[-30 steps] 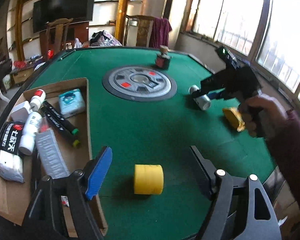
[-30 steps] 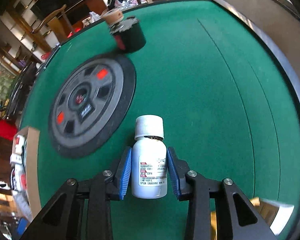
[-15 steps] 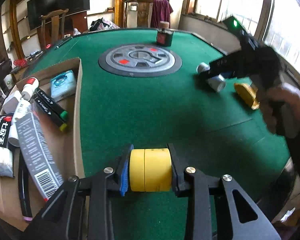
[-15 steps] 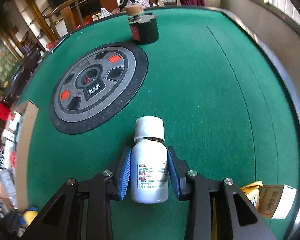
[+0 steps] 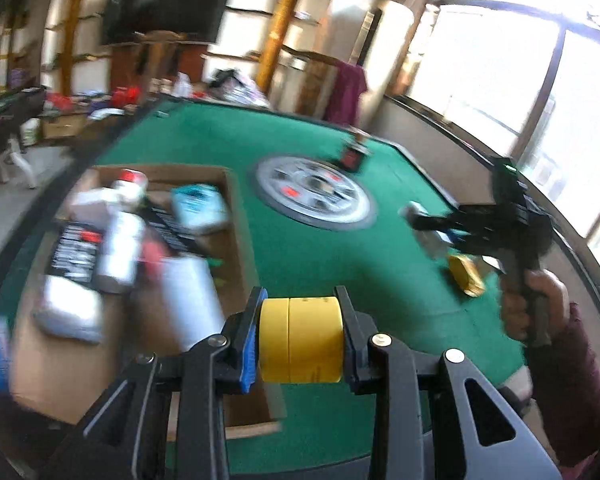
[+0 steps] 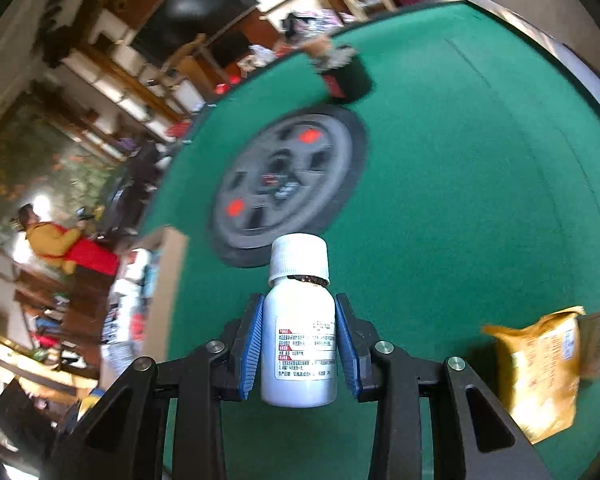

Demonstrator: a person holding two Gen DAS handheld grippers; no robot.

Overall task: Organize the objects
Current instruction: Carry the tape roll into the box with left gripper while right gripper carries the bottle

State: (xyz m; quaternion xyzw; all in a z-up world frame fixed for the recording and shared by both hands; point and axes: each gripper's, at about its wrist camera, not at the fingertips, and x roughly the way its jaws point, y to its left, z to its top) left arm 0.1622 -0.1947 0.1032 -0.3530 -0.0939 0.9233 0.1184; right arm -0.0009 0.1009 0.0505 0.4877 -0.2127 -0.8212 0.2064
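Observation:
My left gripper (image 5: 300, 340) is shut on a yellow tape roll (image 5: 300, 340) and holds it above the green table, next to the right edge of a cardboard box (image 5: 236, 240). My right gripper (image 6: 299, 344) is shut on a white pill bottle (image 6: 299, 336) with a white cap, held above the felt; it also shows at the right of the left wrist view (image 5: 432, 228). The box holds bottles, markers and packets, blurred by motion.
A grey round panel (image 5: 314, 196) sits in the table's centre, with a dark cup-like object (image 5: 354, 154) behind it. A yellow packet (image 6: 540, 368) and a small carton (image 6: 598, 344) lie near the right edge. The box also shows in the right wrist view (image 6: 164, 288).
My left gripper closed on the yellow tape roll, lifted it and swung left toward the box. My right gripper has lifted and tilted with the white bottle.

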